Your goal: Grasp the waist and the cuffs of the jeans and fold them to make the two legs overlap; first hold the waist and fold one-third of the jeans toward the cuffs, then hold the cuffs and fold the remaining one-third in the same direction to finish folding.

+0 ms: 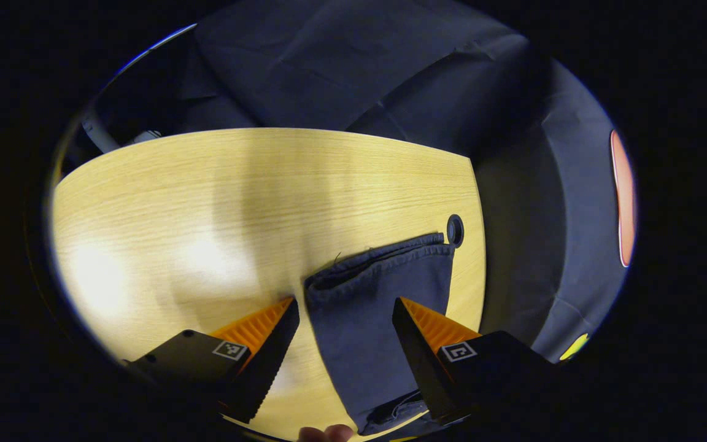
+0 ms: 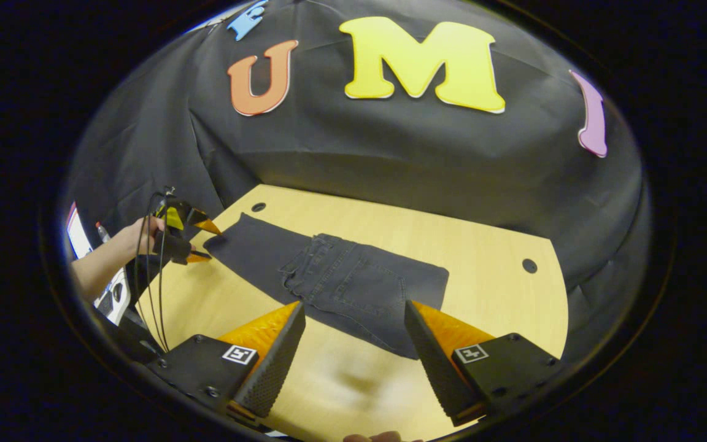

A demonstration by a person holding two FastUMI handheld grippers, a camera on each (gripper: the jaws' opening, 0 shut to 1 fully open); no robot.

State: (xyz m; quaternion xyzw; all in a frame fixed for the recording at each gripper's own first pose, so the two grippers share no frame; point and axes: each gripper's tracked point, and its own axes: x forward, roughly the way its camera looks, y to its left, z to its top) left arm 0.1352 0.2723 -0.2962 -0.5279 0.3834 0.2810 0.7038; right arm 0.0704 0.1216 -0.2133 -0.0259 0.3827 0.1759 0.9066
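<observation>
Dark denim jeans point(image 2: 353, 276) lie flat on the wooden table point(image 2: 488, 245), legs stacked, with the waist part folded over so a back pocket faces up. The free leg end stretches left to the cuffs point(image 1: 384, 255). My left gripper point(image 1: 345, 301) is open, its orange fingers standing either side of the leg just short of the cuffs and holding nothing. In the right gripper view that left gripper point(image 2: 209, 242) sits at the cuff end, held by a hand point(image 2: 139, 236). My right gripper point(image 2: 354, 304) is open above the table in front of the folded end, with nothing between its fingers.
The table has round cable holes point(image 2: 529, 266) near its corners, one point(image 1: 455, 230) just past the cuffs. Black cloth walls close in behind the table. Cables point(image 2: 148, 276) hang from the left gripper over the table's left edge.
</observation>
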